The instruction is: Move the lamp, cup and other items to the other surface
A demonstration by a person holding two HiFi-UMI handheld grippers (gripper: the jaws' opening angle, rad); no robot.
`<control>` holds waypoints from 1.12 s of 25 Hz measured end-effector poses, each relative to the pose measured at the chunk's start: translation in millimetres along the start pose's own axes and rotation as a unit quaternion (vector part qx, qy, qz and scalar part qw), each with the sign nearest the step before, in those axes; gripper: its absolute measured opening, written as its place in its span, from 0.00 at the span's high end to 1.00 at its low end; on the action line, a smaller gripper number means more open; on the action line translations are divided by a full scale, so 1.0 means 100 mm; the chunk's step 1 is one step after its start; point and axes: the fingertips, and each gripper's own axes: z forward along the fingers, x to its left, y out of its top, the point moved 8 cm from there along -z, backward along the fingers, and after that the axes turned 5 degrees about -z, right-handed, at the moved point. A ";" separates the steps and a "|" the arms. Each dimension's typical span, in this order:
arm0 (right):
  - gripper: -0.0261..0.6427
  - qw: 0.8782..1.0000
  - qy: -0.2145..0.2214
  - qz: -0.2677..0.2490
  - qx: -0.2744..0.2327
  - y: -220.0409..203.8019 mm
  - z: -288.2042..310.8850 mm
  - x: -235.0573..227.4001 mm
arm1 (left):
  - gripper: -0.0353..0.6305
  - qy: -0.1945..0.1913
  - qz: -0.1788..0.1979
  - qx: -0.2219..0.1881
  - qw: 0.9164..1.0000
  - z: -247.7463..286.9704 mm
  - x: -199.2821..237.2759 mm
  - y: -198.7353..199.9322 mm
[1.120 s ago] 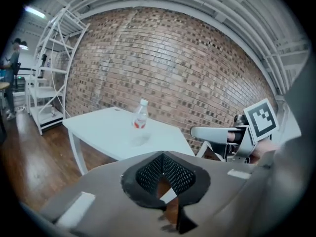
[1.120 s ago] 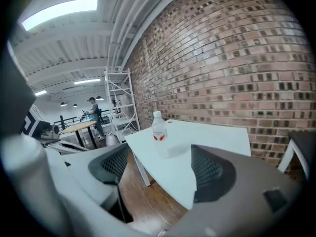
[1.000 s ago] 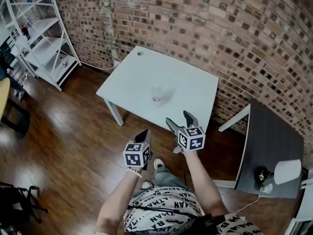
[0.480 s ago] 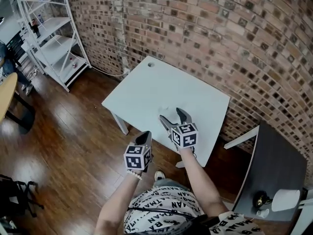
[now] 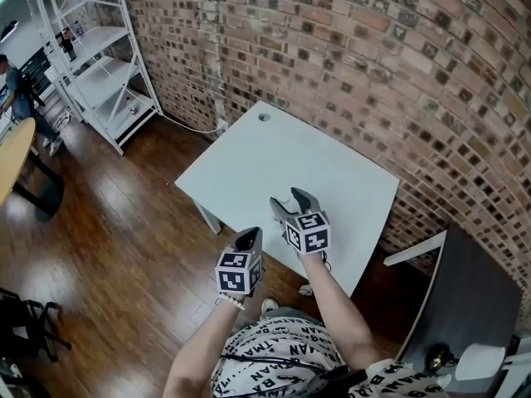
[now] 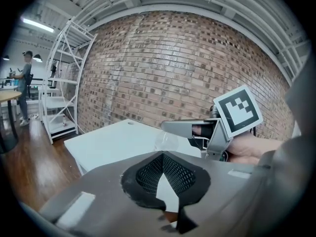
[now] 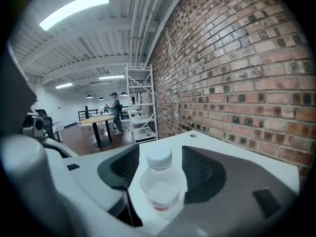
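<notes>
A small clear bottle with a white cap stands upright on the white table. My right gripper has just been closing and now reaches round the bottle, its pads against both sides. In the head view that gripper is over the table's near part and hides the bottle. From the left gripper view the bottle shows in front of the right gripper. My left gripper is shut and empty, held short of the table's near edge. A white-shaded lamp sits on the dark table at bottom right.
A brick wall runs behind the white table. White metal shelves stand at far left over the wooden floor. A person stands by a round wooden table at the left edge. A black bag lies at lower left.
Both grippers have moved forward toward the white table. The right jaws have narrowed round the bottle. The lamp and dark table have slid toward the picture's bottom right corner.
</notes>
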 end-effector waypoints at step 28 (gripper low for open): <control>0.73 0.994 -0.111 0.012 -0.008 0.03 -1.21 0.09 | 0.94 -0.104 0.047 0.036 0.993 -0.27 -0.51 -0.18</control>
